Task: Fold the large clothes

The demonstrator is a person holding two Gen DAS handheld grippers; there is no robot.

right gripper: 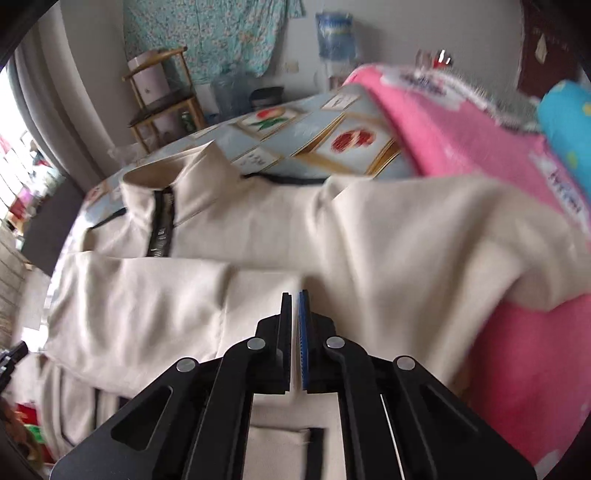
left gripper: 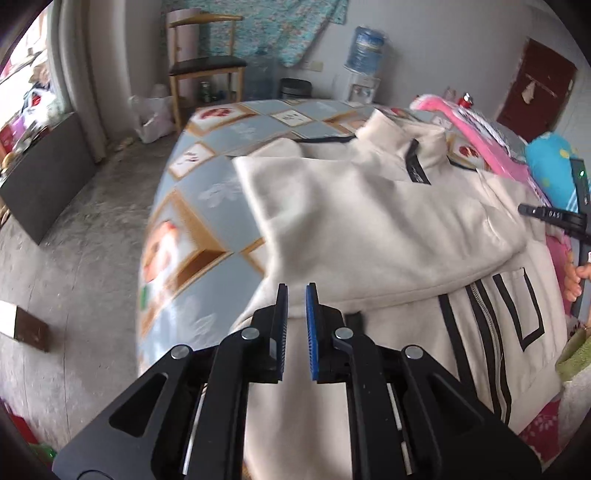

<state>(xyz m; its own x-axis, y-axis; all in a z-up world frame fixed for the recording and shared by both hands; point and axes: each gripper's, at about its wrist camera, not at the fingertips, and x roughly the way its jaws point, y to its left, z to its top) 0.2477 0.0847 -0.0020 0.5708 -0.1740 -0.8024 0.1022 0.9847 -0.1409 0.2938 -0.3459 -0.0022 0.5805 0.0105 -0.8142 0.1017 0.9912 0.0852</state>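
Two grippers hang over the bed, both tilted downward; on my left gripper the jaws stand nearly together with a thin gap between the blue pads, and nothing is caught in that gap; on my right gripper the jaws are pressed closed, pad against pad, and I see no cloth pinched between them; the jacket lies spread across the bed on the patterned blue sheet, cream with black trim; its collar points toward the far side of the bed, and a black zipper runs down the front near me; one sleeve is folded across the chest, its lower edge lying over the black line pattern on the front; from the right wrist view the other side of the jacket drapes up over a pink blanket bunched at the bed's right side, and a blue pillow sits beyond that; at the right edge of the left view part of my right gripper's body shows, with fingers of a hand wrapped on it; past the bed I make out a wooden chair, a water dispenser against the wall, and a floral cloth hung above; both views are blurred at the edges
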